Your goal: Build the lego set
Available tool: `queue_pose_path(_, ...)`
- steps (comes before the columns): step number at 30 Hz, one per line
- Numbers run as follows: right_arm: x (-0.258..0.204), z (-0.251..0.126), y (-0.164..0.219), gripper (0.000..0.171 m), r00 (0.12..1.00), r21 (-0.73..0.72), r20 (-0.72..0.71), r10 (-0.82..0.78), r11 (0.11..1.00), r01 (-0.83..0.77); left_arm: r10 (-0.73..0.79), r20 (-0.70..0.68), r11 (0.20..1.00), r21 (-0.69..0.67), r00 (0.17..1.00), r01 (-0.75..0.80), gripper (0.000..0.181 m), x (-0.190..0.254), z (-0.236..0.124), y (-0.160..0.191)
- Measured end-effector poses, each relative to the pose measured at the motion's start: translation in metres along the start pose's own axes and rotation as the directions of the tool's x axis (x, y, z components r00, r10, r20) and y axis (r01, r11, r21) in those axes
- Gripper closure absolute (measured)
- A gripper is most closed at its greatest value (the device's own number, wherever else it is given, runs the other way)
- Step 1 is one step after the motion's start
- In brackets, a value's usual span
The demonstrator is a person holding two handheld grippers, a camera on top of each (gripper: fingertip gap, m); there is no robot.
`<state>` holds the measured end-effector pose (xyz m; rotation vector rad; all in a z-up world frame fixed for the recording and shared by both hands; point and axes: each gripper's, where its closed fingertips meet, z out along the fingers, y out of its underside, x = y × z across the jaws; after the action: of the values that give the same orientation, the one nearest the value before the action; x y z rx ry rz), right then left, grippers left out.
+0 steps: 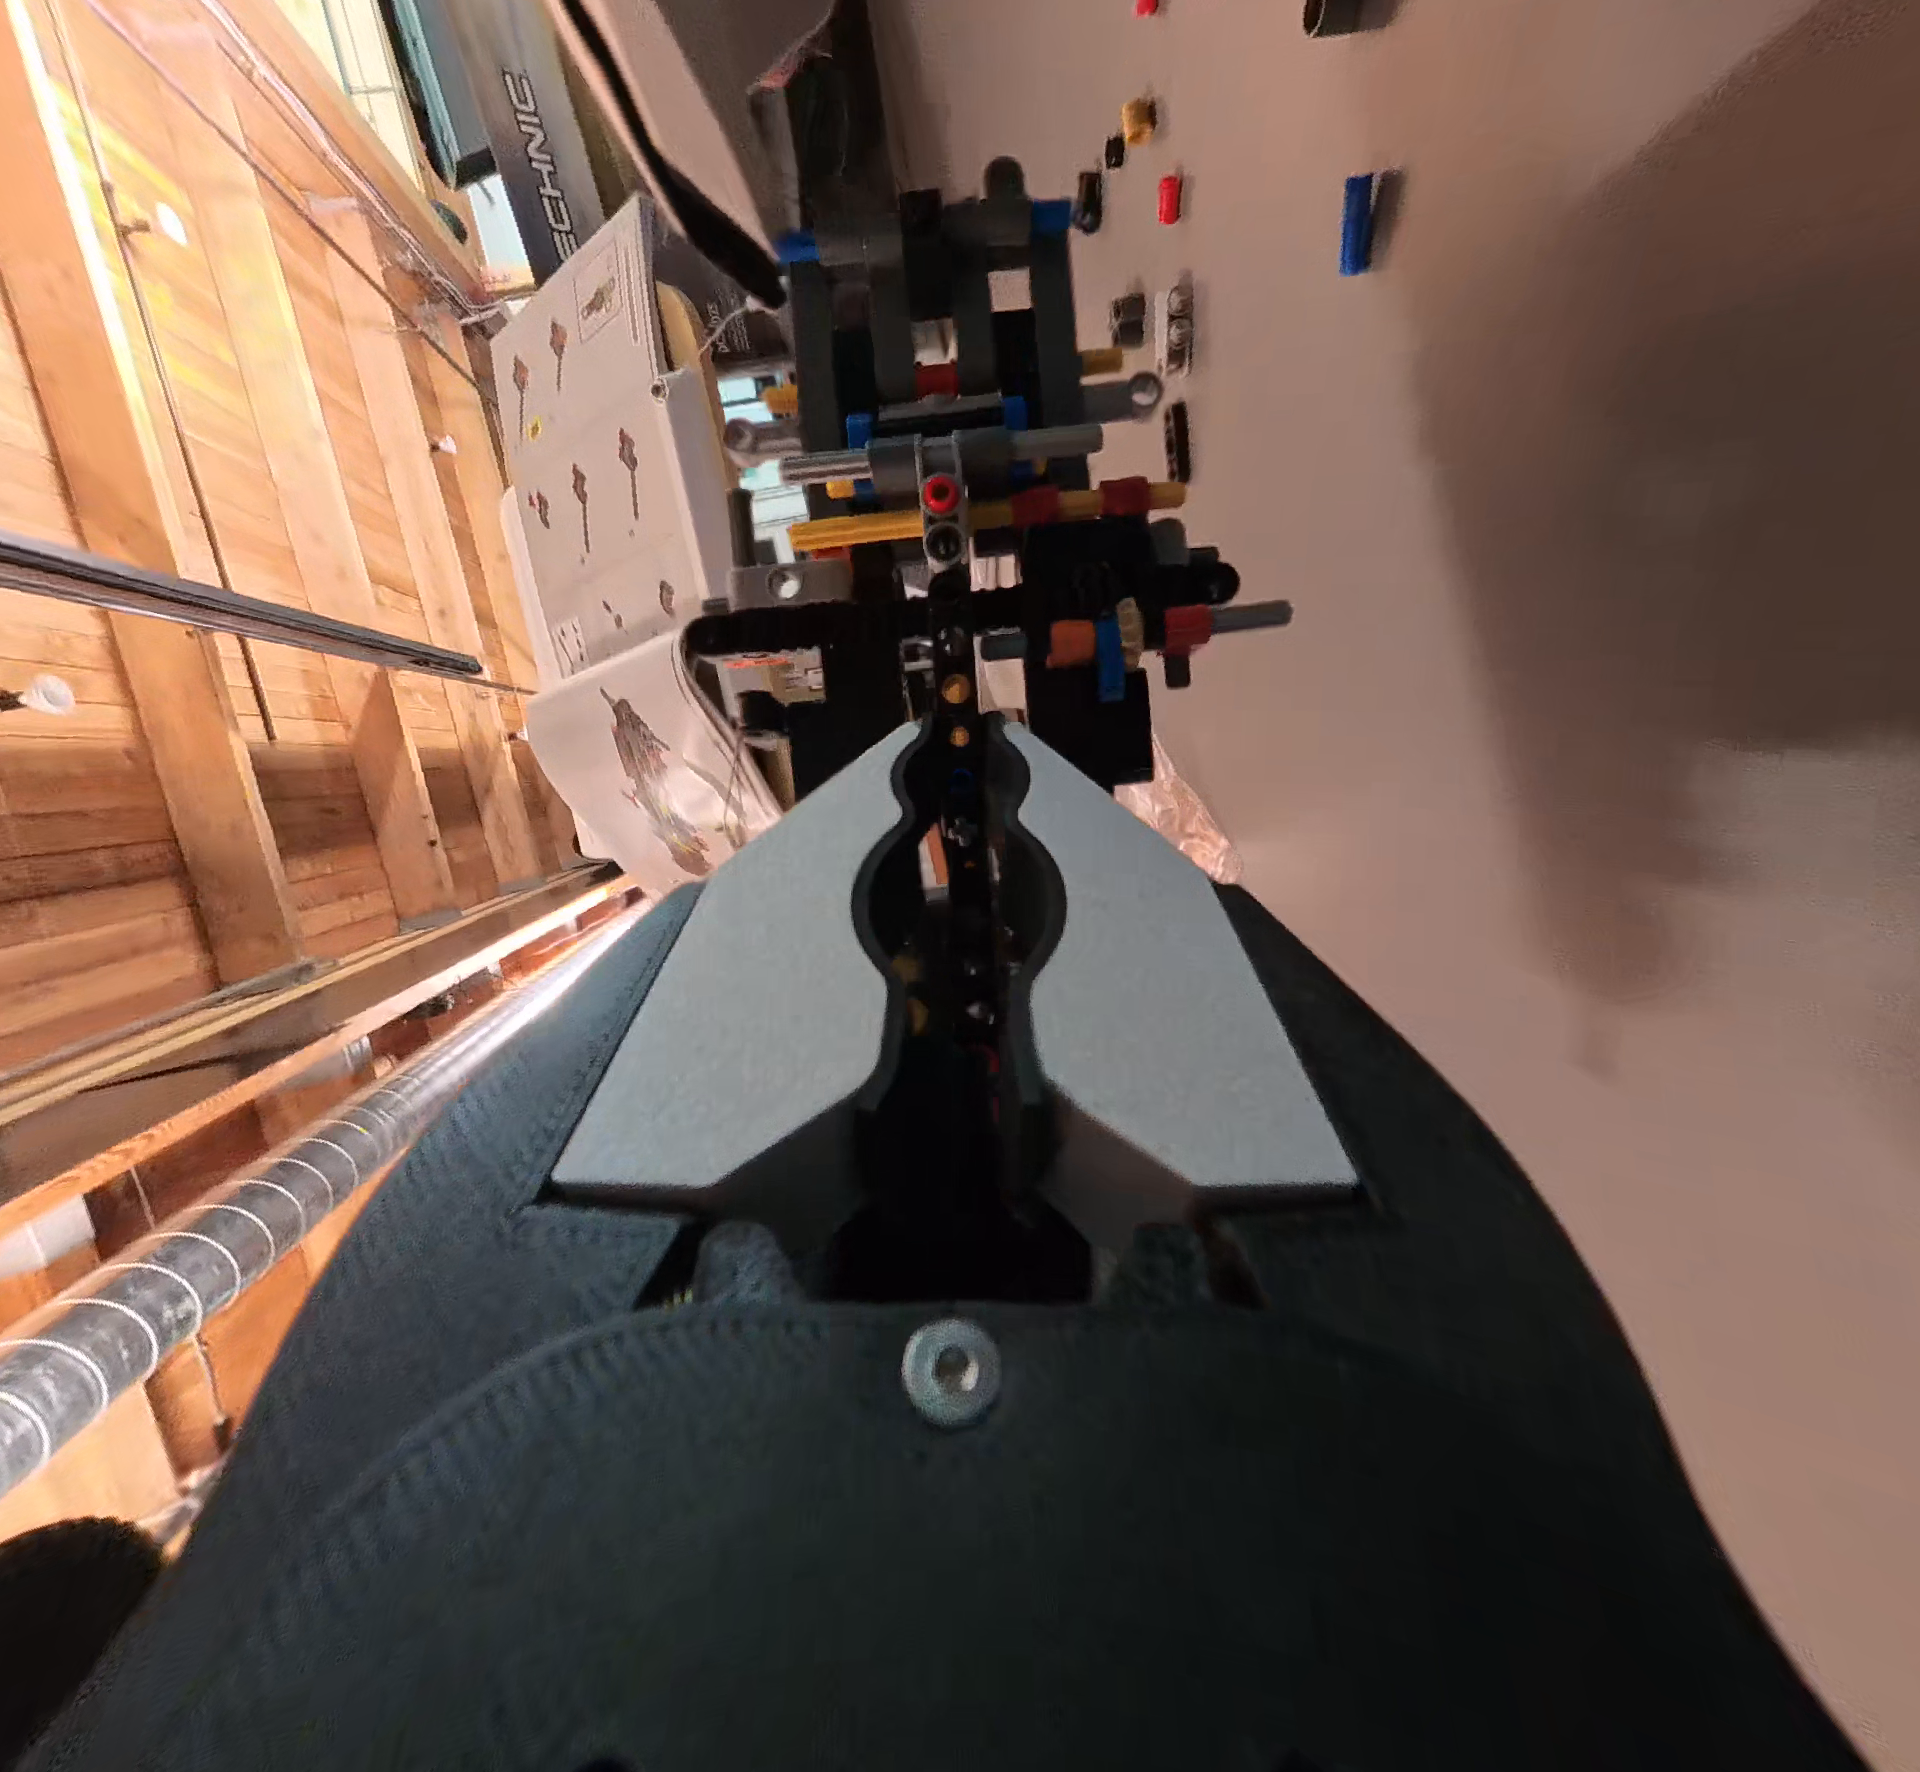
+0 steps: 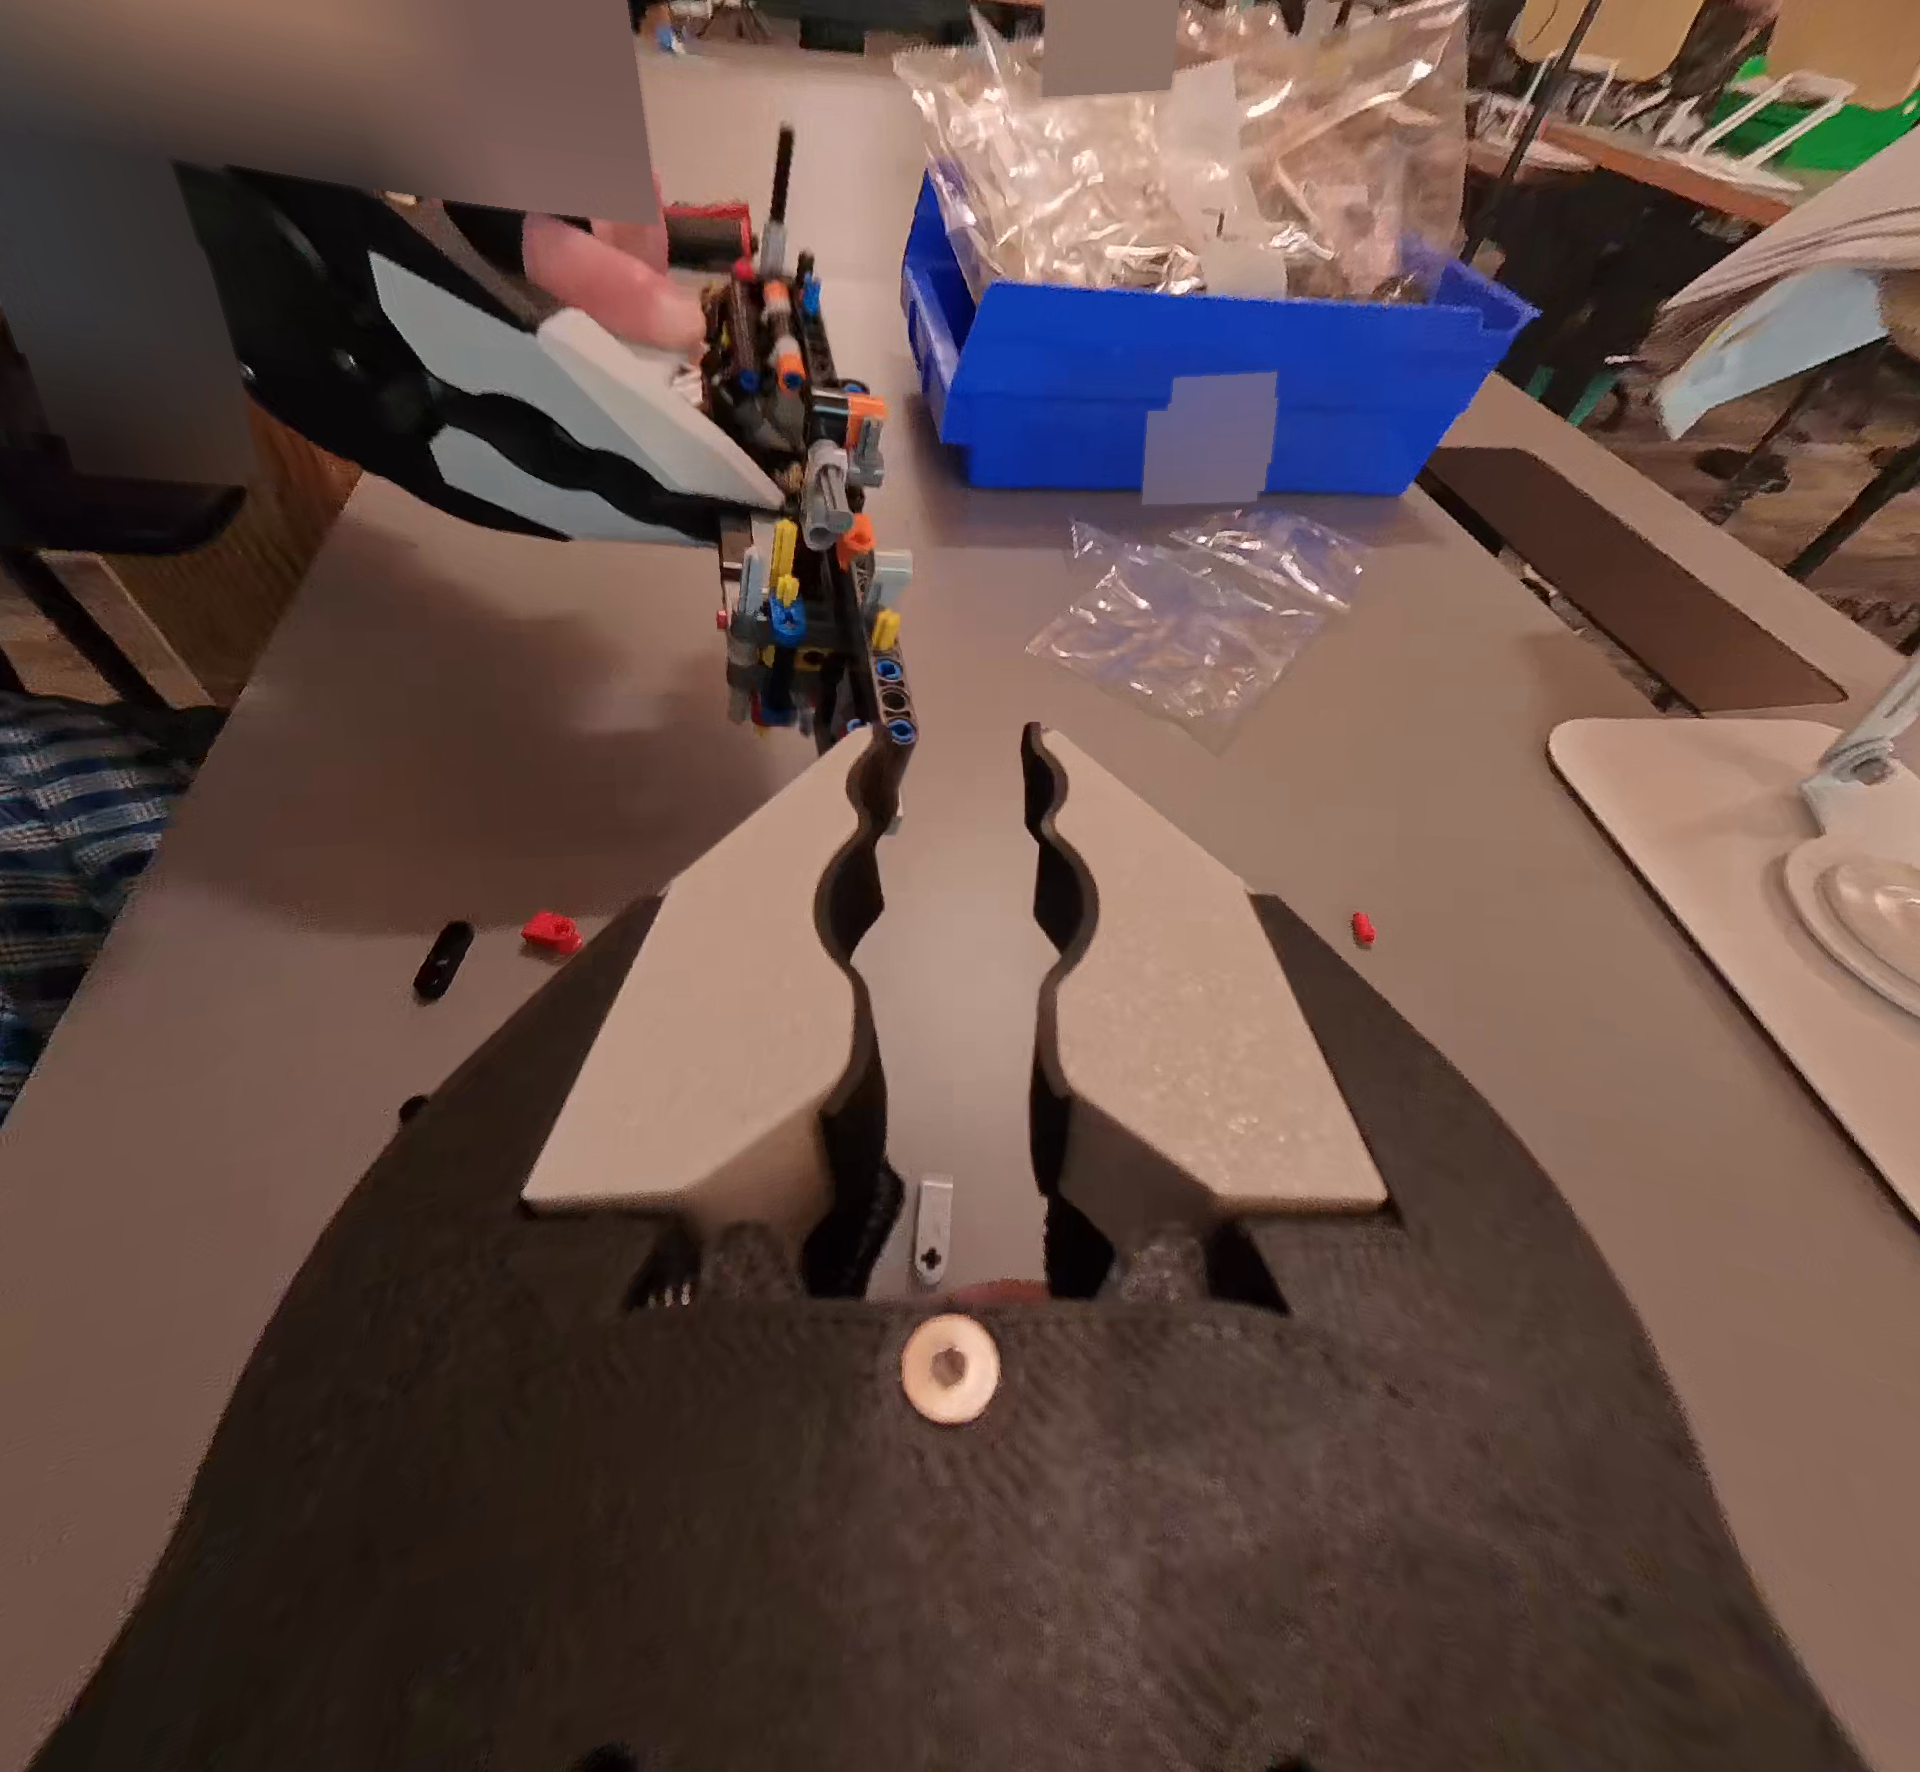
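Left gripper (image 1: 956,766) clamps the partly built model (image 1: 945,475), held above the table (image 2: 1351,787). Right gripper (image 2: 951,746) is spread, empty. Loose parts (image 1: 1356,221) remain; build judged unfinished.

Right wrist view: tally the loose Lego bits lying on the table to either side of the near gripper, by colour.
Red pieces: 2
Black piece: 1
Total: 3
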<state>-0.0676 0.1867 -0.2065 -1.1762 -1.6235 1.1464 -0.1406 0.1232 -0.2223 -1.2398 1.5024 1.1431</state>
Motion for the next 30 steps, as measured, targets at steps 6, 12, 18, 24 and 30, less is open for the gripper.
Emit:
queue_pose_path(6,-0.001,-0.007,-0.013,0.146,1.0,0.06,0.01,0.003,0.998,-0.004,0.061,0.019,0.997,0.053,0.998,-0.062,0.175,-0.01,0.006,-0.011)
queue_pose_path(12,-0.009,-0.01,-0.021,0.146,0.998,0.095,0.061,0.027,0.995,-0.033,0.107,0.043,0.992,0.065,0.993,-0.11,0.175,-0.017,0.01,-0.014)
queue_pose_path(18,-0.011,-0.011,-0.024,0.145,0.998,0.101,0.061,0.015,0.995,-0.021,0.127,0.033,0.989,0.078,0.991,-0.129,0.175,-0.016,0.011,-0.019)
queue_pose_path(24,-0.012,-0.011,-0.025,0.145,0.998,0.1,0.062,0.011,0.995,-0.017,0.125,0.019,0.988,0.088,0.992,-0.126,0.175,-0.017,0.012,-0.024)
queue_pose_path(30,-0.006,-0.016,-0.03,0.145,1.0,0.132,0.026,0.01,0.991,-0.014,-0.002,-0.023,0.996,0.089,1.0,0.004,0.175,-0.021,0.012,-0.022)
